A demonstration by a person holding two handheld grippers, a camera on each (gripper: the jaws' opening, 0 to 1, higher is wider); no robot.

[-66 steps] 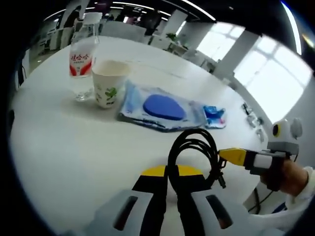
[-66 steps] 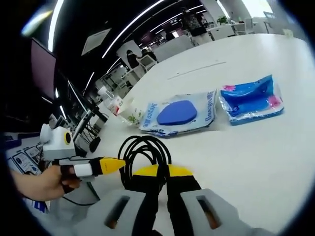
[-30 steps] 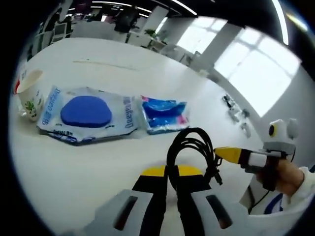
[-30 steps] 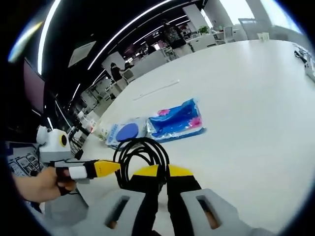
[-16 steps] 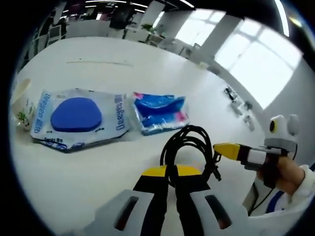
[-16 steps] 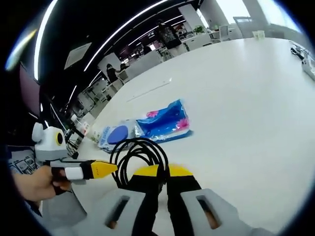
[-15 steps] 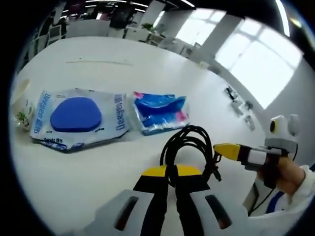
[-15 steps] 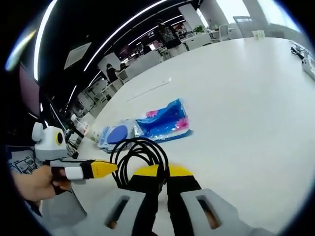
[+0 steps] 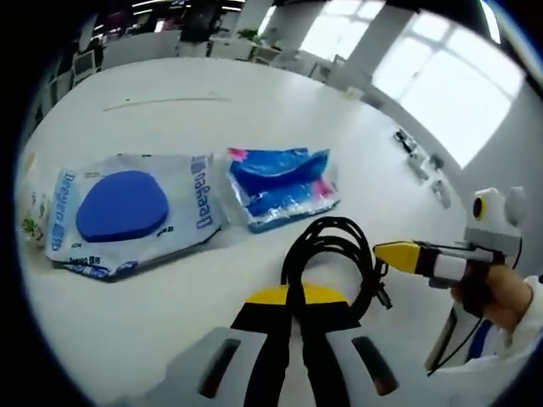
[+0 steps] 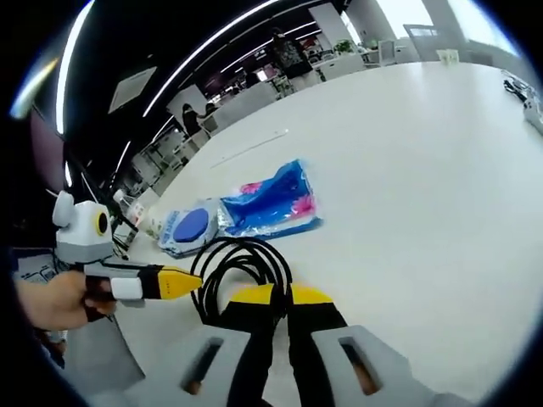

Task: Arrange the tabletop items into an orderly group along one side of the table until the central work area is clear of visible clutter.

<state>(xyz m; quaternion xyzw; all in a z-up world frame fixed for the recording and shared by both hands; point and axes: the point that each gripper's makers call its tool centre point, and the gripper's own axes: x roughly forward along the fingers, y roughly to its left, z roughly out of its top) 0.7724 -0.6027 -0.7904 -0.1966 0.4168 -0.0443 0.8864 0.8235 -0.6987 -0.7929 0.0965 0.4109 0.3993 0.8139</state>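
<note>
- Your left gripper (image 9: 293, 298) is clenched on a coiled black cable (image 9: 333, 254), held above the white table (image 9: 254, 110); your right gripper (image 10: 283, 298) is clamped on the same coil (image 10: 242, 270).
- In the left gripper view, your right gripper's yellow tip (image 9: 399, 254) sits just beside the loop; a hand (image 9: 496, 292) grips its handle.
- On the table beyond the cable, a blue-disc packet (image 9: 127, 212) lies touching a blue tissue pack (image 9: 282, 185); a paper cup (image 9: 34, 212) stands beside the packet.
</note>
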